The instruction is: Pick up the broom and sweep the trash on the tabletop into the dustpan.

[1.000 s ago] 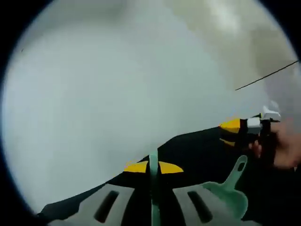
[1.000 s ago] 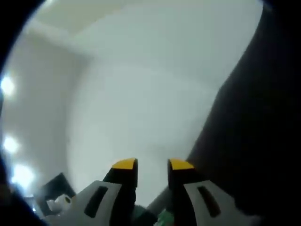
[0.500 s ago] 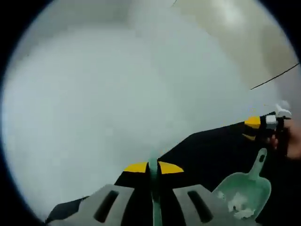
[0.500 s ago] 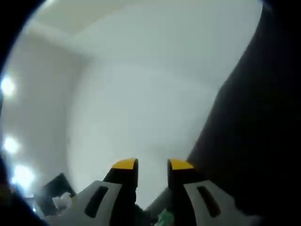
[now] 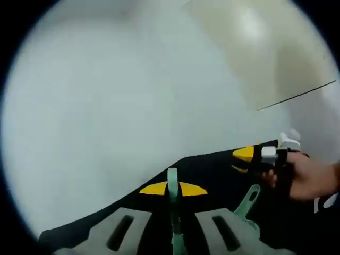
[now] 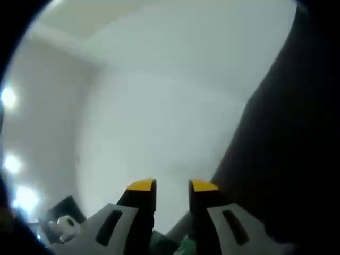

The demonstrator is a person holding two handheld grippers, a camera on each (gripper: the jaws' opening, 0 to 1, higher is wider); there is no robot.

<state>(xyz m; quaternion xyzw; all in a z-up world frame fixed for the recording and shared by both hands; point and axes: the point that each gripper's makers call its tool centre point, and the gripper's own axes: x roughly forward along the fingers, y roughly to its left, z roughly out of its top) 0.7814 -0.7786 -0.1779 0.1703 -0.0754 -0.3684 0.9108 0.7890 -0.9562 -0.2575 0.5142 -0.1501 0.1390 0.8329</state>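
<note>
Green broom handle pinched between the left gripper's yellow tips | dustpan handle pokes up at lower right – right gripper and a hand just above it | right gripper view: tips slightly apart, green bit low between – can't tell if gripped

The right gripper pointed up at a pale wall and ceiling, its two yellow-tipped jaws standing a little apart with only a narrow gap between them. Low between the jaw bases showed a bit of green, too little to identify. A broad dark mass lay to the gripper's right, and bright blurred lights glowed to its far left.
</note>
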